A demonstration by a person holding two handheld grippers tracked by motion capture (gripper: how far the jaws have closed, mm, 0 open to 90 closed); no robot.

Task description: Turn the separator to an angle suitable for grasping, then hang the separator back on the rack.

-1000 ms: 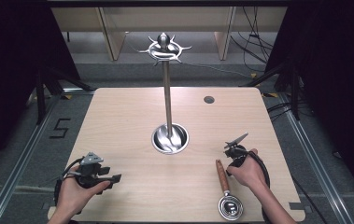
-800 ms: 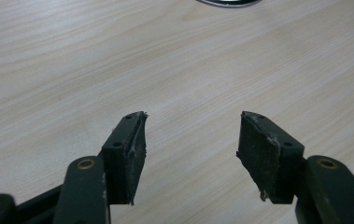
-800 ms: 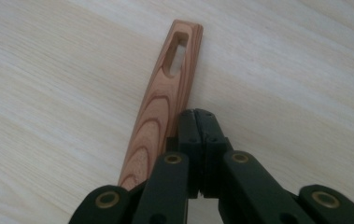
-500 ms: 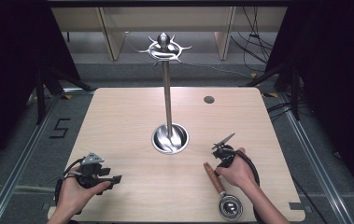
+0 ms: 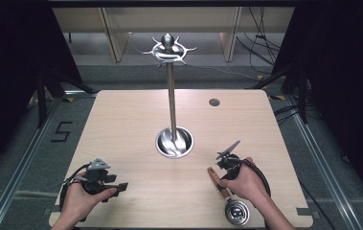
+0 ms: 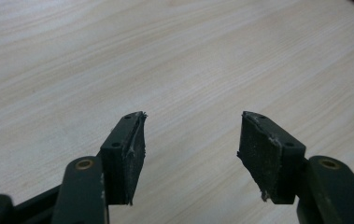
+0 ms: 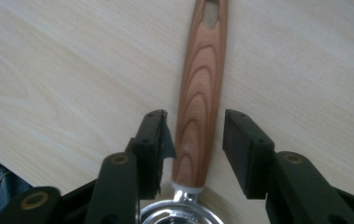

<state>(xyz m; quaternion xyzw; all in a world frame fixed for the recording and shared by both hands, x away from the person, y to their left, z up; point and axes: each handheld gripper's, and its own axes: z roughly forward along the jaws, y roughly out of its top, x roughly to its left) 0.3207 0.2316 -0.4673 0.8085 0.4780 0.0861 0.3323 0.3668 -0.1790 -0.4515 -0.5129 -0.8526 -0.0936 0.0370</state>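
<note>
Right tongs [image 7: 191,140] just opening, standing wide astride the wooden handle [image 7: 200,93], pads off it; strainer [image 5: 235,211] lying flat on the table [image 5: 131,124], its bowl just behind the tongs. Left tongs [image 6: 191,149] idling wide, holding nothing. Risking a nudge: lifting away askew, catching the handle with a pad, spinning the strainer toward the near edge.

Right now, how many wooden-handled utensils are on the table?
1. The wooden-handled utensil lies near the table's front right edge, its handle between the open jaws of the right gripper. None hangs on the stand.
</note>
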